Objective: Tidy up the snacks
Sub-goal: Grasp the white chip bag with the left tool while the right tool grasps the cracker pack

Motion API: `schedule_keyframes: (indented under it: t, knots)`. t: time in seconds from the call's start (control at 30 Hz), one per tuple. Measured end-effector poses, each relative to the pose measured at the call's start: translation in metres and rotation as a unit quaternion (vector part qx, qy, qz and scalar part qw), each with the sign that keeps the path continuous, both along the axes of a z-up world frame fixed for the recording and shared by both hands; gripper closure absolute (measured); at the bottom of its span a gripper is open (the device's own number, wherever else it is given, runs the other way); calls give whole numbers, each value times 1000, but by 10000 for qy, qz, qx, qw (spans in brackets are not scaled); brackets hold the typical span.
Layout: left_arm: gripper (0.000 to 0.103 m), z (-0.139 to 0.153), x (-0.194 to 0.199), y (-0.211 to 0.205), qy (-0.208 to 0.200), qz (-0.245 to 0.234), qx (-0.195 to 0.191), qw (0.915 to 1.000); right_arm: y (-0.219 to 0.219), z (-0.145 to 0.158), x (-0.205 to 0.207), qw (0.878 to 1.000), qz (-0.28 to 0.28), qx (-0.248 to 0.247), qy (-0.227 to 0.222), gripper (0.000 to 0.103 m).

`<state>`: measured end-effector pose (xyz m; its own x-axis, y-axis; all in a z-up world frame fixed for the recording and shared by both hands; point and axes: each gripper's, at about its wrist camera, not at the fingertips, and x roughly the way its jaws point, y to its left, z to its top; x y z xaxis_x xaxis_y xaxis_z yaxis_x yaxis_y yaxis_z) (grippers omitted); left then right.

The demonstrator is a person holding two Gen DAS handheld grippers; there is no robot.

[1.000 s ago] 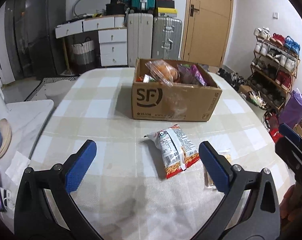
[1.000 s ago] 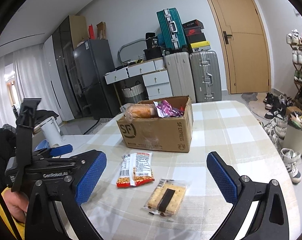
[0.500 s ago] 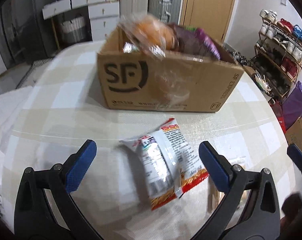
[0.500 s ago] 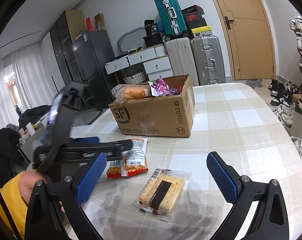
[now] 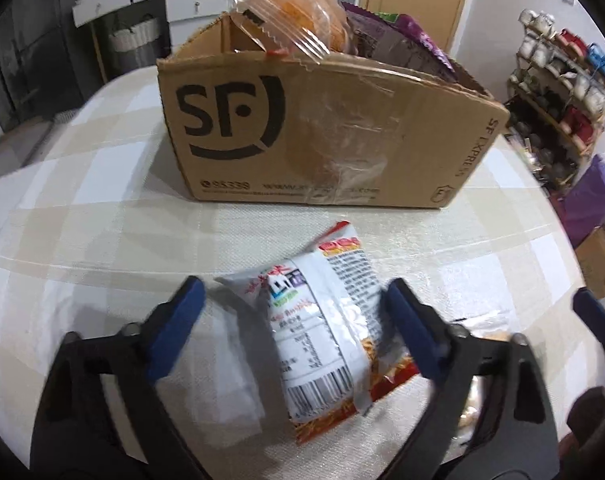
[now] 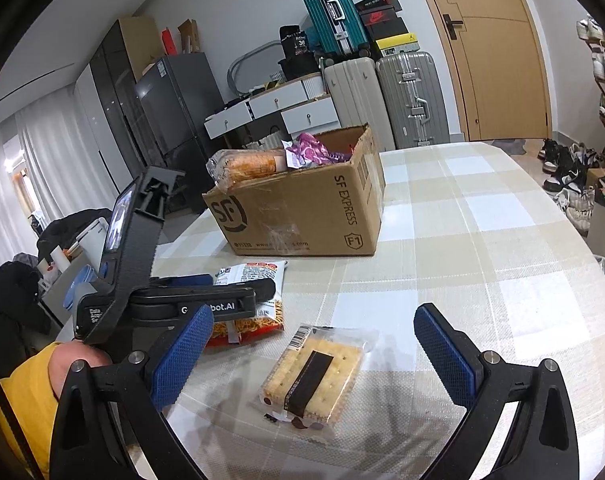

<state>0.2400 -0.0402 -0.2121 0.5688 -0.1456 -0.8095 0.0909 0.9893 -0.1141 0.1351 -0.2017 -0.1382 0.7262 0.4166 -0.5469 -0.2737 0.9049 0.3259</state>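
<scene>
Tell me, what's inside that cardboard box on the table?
Sticking out of the cardboard box are a clear bag of orange bread and a purple packet. Whatever lies deeper is hidden by the box walls.

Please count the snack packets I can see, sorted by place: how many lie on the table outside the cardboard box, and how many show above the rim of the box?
On the table: 2, the red and white snack bag and the cracker packet.
Showing in the cardboard box: 2, the clear-wrapped bread and the purple packet; more may lie hidden below.
Total visible: 4.
</scene>
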Motion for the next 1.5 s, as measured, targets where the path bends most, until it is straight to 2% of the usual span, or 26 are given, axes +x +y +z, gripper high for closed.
schedule_keyframes:
  t: [0.03,0.07,0.13,0.23,0.43,0.53,0.6,0.9,0.97,1.03,1.1,1.27,1.33,1.5]
  knots:
    - [41,-2,0,2,25,-65,-104,9999,0,0,-1,10000,-5,-4,6,1]
    - [48,-3,1,1,81,-189,-216,9996,0,0,-1,10000,-9,-4,9,1]
    - [50,-1,4,-4,33,-313,-89,9995,0,1,-2,10000,-17,-10,1,1]
    - [62,2,6,-7,-19,-445,-139,9989,2,1,-3,10000,-18,-43,17,1]
    - [65,11,6,-9,-114,-582,-38,9982,5,-2,-3,9998,36,-23,181,1]
    - [65,23,2,-9,-194,-646,-114,9977,8,-5,-3,9996,55,-19,288,1]
    - [65,33,-7,-12,-298,-665,-114,9973,10,-6,-4,9993,69,-29,367,1]
    - [65,73,-65,23,-608,-539,-176,9965,18,-20,2,9955,40,-217,920,1]
    - [65,83,-79,30,-690,-538,-184,9960,18,-21,2,9954,46,-234,933,1]
    - [65,86,-103,39,-762,-525,-184,9955,20,-22,4,9945,58,-322,996,1]
    - [65,95,-114,50,-838,-496,-216,9950,23,-25,6,9936,66,-390,1063,1]
    - [65,95,-133,64,-954,-356,-292,9944,37,-33,14,9901,115,-636,1245,1]
    - [65,95,-135,67,-988,-309,-342,9940,44,-37,17,9882,128,-742,1337,3]
    - [65,102,-152,87,-1085,-177,-394,9932,60,-40,19,9838,52,-1187,1345,18]
